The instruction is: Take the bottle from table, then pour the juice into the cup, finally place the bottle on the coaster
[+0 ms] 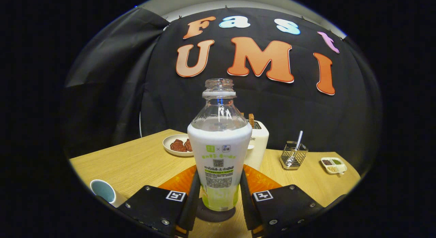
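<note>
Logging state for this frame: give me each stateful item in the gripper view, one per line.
bottle: upright, cap off, standing on the coaster, between the fingers
gripper: fingers at the bottle's sides; contact looks close but cannot be confirmed
coaster: dark, flat under the bottle
cup: upright, beside the left finger; contents cannot be told
plate: holds brown food pieces
wire holder: upright, spoon in it
divided dish: compartments filled

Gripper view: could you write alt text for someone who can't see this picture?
An open-necked bottle stands upright on a dark round coaster on a wooden table, between the claw's two fingers, which press its lower sides. A cup sits near the left finger; beyond the bottle are a plate of brown food, a white appliance and a wire basket.
</note>
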{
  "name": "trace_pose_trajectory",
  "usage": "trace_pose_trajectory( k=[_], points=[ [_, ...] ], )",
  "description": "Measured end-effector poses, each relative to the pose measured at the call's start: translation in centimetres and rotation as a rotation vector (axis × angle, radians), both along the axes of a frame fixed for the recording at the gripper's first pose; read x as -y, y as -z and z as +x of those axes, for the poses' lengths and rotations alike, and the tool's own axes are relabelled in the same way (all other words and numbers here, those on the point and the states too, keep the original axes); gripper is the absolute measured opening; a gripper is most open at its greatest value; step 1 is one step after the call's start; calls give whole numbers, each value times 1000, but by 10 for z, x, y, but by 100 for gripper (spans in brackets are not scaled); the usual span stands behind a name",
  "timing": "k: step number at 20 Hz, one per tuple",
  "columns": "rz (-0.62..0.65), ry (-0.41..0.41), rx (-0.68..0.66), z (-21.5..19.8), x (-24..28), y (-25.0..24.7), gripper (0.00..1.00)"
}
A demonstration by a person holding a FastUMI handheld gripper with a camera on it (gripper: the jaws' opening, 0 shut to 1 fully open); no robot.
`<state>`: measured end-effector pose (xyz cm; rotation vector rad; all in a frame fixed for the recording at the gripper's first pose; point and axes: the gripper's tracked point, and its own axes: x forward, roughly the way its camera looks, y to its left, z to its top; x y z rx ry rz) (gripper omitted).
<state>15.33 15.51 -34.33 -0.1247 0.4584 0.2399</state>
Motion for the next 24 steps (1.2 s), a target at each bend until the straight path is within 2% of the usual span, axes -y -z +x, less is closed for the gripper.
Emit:
trace_pose_trajectory(
  k=[4, 12, 16, 20, 24],
  points=[
    [21, 7, -42, -6, 0, 14, 58],
    [-15, 20, -70, -12, 4, 37, 58],
    [46, 39, -83, -12, 4, 36, 58],
    [61, -4, -142, -22, -2, 43, 65],
    [55, -8, -108, -26, 2, 19, 84]
  ],
)
